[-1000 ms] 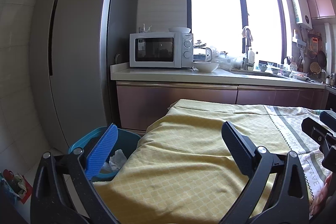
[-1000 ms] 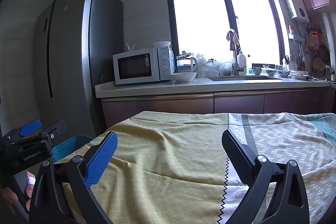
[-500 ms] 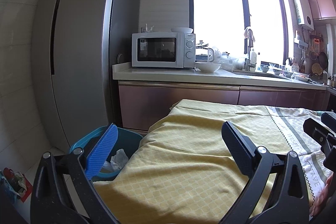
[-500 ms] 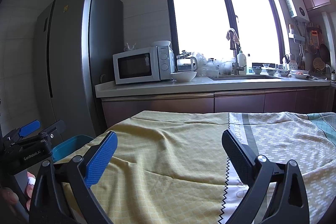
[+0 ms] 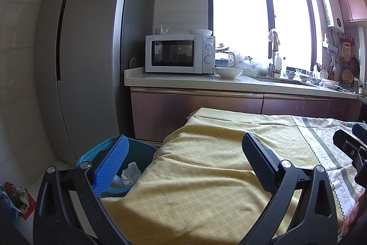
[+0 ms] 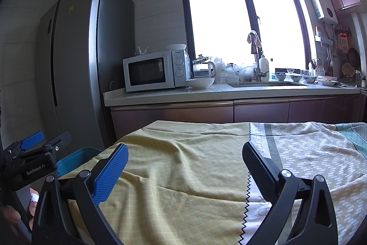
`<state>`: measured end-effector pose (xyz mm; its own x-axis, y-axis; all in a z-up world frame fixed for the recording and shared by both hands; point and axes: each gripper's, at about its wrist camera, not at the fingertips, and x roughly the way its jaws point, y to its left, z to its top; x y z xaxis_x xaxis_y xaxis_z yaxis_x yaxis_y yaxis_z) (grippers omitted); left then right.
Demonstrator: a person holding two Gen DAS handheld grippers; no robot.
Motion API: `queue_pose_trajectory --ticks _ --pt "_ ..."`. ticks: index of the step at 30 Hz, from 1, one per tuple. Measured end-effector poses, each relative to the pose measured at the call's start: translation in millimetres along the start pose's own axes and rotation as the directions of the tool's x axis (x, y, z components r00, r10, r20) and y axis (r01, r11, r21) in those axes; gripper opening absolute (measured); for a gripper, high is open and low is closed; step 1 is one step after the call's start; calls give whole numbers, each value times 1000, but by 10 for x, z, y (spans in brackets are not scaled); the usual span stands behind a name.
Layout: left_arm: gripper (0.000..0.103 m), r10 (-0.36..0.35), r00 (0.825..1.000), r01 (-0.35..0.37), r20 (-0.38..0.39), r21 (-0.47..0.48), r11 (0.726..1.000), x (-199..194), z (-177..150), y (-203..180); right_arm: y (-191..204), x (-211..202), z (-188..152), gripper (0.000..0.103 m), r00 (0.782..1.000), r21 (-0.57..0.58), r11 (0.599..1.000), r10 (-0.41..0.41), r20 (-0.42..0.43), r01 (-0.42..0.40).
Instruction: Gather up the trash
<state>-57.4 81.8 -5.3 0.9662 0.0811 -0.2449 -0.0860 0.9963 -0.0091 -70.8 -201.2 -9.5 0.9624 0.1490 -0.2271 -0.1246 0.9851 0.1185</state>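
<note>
A tall grey refrigerator (image 5: 87, 56) fills the left of the frame, with a counter (image 5: 229, 82) running right from it under the bright window. A yellow tablecloth (image 5: 206, 176) covers the table across the lower centre. At lower left, beside the cloth's edge, a blue trash bin (image 5: 137, 150) holds crumpled white paper (image 5: 130, 172). The left gripper (image 5: 183, 162) is spread wide and holds nothing, as is the right gripper (image 6: 184, 164) over the cloth. A white microwave (image 5: 179, 54) sits on the counter.

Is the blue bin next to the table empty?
No, the blue bin has crumpled white paper lying inside it, seen from the left wrist.
</note>
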Motion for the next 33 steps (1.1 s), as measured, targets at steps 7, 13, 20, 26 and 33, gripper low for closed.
queue_pose_trajectory --ticks 7,13,20,26,33 --pt "97 2 1000 -2 -3 0 1000 11 -2 2 -11 3 3 96 1000 0 1000 0 1 0" --pt "97 4 1000 -4 -4 0 1000 29 -5 12 -11 2 3 96 1000 3 1000 -1 1 1" --pt "97 9 1000 -9 -3 3 1000 31 -15 6 -7 16 7 96 1000 2 1000 -1 1 1" --pt "97 7 1000 -7 -5 2 1000 33 -24 4 3 15 2 96 1000 2 1000 -2 -1 2" --pt "97 9 1000 -9 -6 3 1000 32 -15 5 0 21 3 96 1000 1 1000 -2 0 2"
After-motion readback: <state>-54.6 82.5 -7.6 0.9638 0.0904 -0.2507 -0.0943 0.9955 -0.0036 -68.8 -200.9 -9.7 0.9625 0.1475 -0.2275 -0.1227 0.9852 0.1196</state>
